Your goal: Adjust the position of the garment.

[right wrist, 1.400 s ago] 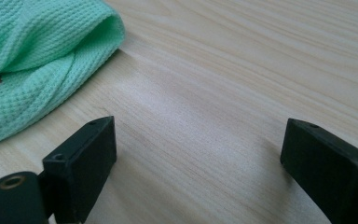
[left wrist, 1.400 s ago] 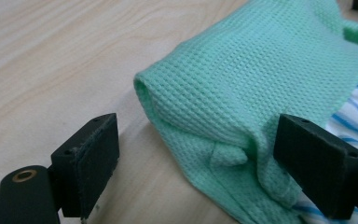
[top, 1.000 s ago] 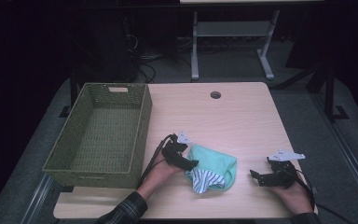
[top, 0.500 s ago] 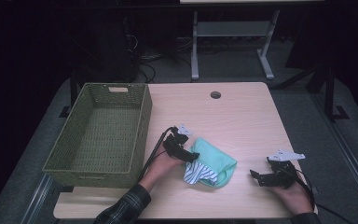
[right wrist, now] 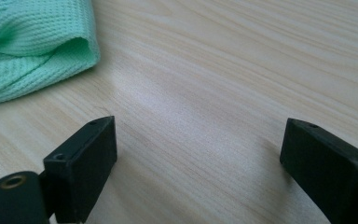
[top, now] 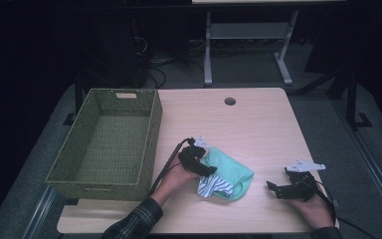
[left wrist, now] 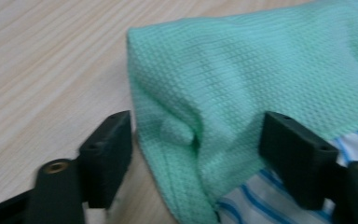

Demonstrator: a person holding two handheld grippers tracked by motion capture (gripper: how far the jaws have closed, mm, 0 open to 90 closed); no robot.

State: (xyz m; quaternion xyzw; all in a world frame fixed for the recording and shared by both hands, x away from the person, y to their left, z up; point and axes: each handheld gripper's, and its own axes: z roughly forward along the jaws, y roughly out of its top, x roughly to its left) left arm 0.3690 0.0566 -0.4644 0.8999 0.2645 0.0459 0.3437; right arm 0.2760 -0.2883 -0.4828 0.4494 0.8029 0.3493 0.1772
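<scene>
A mint green cloth [top: 231,172] lies bunched on the wooden table [top: 238,124], with a blue-and-white striped cloth [top: 213,188] showing under its near edge. My left gripper [top: 208,167] lies low at the green cloth's left edge. In the left gripper view its jaws straddle a puckered fold of the green cloth [left wrist: 242,84], with the striped cloth [left wrist: 270,198] below it. The jaws have just been closing but still stand wide around the fold. My right gripper [top: 273,189] rests open on bare wood right of the cloths, with nothing between its fingers [right wrist: 81,163].
A green woven basket [top: 151,129] stands at the table's left side with nothing in it. A round cable hole [top: 230,101] sits near the far edge. A metal stand's legs [top: 209,55] rise from the dark floor beyond the table.
My left hand has shifted slightly at the cloth's left edge, and the cloth bundle has changed shape a little. The right gripper has stayed in place.
</scene>
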